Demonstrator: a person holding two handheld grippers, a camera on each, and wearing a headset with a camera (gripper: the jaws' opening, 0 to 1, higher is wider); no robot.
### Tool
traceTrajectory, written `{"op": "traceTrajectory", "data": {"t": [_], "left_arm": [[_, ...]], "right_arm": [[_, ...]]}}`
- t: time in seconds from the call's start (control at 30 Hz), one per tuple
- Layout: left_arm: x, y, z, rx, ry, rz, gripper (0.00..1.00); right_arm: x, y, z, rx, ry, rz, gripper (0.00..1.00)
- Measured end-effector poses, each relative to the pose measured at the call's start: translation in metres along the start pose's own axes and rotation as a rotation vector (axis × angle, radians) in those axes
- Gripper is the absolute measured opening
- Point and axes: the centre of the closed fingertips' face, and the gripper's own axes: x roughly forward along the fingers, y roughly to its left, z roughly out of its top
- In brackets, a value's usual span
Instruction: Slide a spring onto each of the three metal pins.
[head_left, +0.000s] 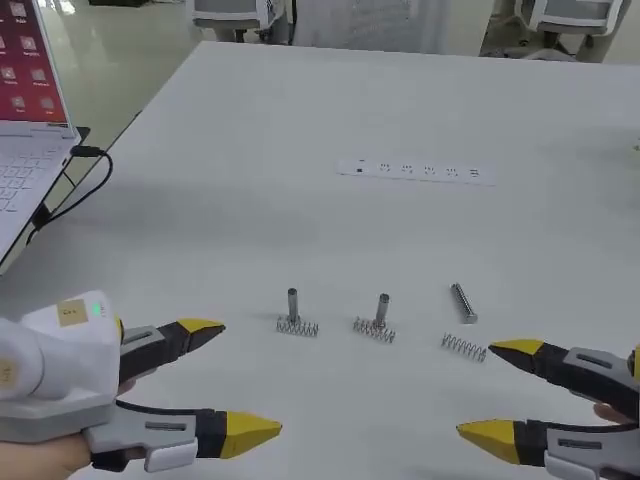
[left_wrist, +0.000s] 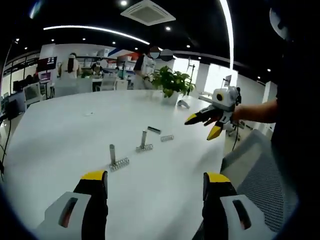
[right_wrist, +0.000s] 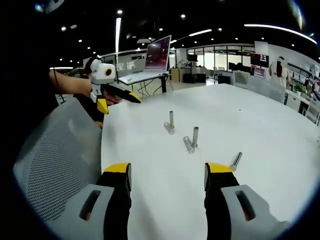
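Two metal pins stand upright on the white table: the left pin (head_left: 292, 303) (left_wrist: 112, 153) (right_wrist: 171, 119) and the middle pin (head_left: 382, 308) (left_wrist: 144, 138) (right_wrist: 195, 136). The third pin (head_left: 463, 302) (left_wrist: 154, 130) (right_wrist: 235, 161) lies flat. A spring lies at each one's foot: left spring (head_left: 297, 327) (left_wrist: 119, 164), middle spring (head_left: 374, 330) (right_wrist: 188, 144), right spring (head_left: 463, 347) (left_wrist: 167, 138). My left gripper (head_left: 245, 378) (left_wrist: 156, 182) is open, left of the pins. My right gripper (head_left: 478, 390) (right_wrist: 168, 172) is open, just in front of the right spring. Both hold nothing.
An open laptop (head_left: 25, 120) with a black cable (head_left: 80, 185) sits at the table's left edge. A white power strip (head_left: 415, 171) lies beyond the pins. Office chairs (head_left: 565, 15) stand at the far side. A mesh chair (right_wrist: 60, 150) is near the front edge.
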Motion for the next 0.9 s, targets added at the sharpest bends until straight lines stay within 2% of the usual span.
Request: {"op": "traceTrajectory", "data": {"t": [0.53,0.8,0.9], "left_arm": [[0.0045,-0.0018,0.0034,0.001,-0.006,-0.011,0.74],[0.0078,0.0027,0.0034,0.007,-0.006,-0.011,0.74],[0.0080,0.0035,0.0064,0.009,-0.021,-0.014,0.75]], "right_arm": [[0.0003,-0.0006,-0.0015,0.003,0.004,0.002,0.58],[0.0002,-0.0028,-0.0022,0.005,0.008,-0.001,0.58],[-0.0001,-0.0048,-0.0010,0.001,0.003,-0.002,0.58]]}}
